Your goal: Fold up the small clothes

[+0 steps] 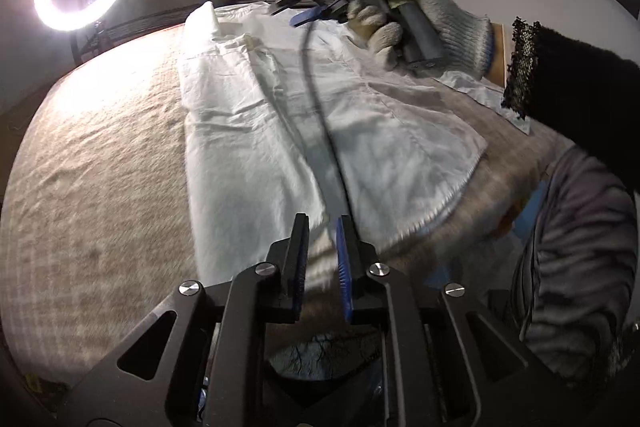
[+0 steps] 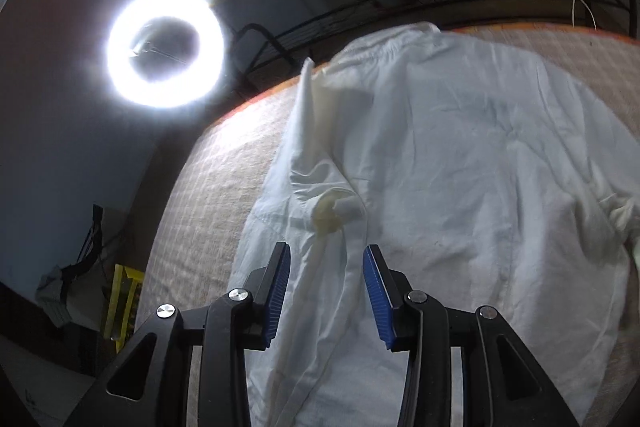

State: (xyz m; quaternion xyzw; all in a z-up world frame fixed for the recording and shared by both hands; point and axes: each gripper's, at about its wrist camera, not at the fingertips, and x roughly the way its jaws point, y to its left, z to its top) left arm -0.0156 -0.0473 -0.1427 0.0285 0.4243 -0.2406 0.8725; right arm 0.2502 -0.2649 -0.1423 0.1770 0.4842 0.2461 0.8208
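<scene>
White garment (image 1: 280,115): thin woven cloth, matt, softly creased, with a stitched hem at lower right of the left wrist view. Bed cover (image 1: 100,167) beneath: coarse beige fabric, matt, with a faint woven check. Left gripper (image 1: 322,259) and right gripper (image 2: 326,279): matt black plastic frames, shiny round metal screw heads, ribbed blue pads; glove (image 1: 424,11) at upper right of the left wrist view is grey, rough knit.
</scene>
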